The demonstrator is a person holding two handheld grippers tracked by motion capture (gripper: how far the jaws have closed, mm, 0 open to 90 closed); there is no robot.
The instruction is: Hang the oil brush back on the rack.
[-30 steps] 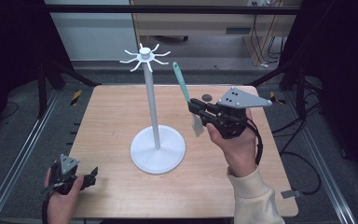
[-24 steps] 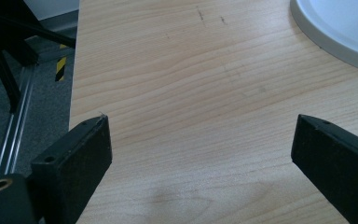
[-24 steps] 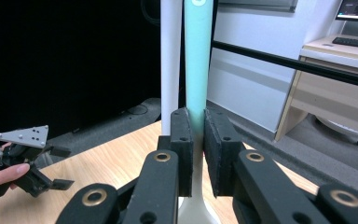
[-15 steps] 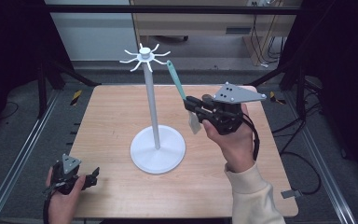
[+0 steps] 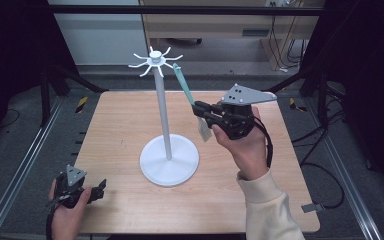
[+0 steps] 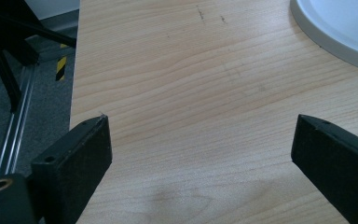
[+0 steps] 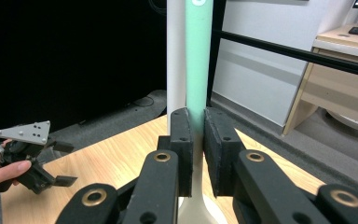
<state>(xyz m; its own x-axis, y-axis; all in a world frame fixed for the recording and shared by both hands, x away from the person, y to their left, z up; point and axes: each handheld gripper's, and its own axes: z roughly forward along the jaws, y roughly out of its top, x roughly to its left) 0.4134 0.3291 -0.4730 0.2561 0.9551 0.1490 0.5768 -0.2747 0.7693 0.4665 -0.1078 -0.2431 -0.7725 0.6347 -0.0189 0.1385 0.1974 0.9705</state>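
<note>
- Right claw (image 5: 198, 111) is pinching a mint-green spatula (image 5: 182, 82) partway down its handle; in the right gripper view its two black jaws press against the green shaft (image 7: 198, 60) from both sides.
- Above the claw the handle slants up and left, so that its tip sits just beside one of the hook arms at the top of the white stand (image 5: 161, 100); whether it touches a hook is hard to say from here.
- Below the claw the pale blade of the spatula hangs in the air over the wooden surface (image 5: 110, 130), apart from it.
- White stand is upright on its round base (image 5: 169, 161) near the middle of the surface, its thin pole just left of the held spatula.
- Left claw (image 5: 99, 187) sits low at the near left corner of the surface, held in the person's left hand (image 5: 66, 215), jaws spread wide with bare wood between them and nothing gripped.
</note>
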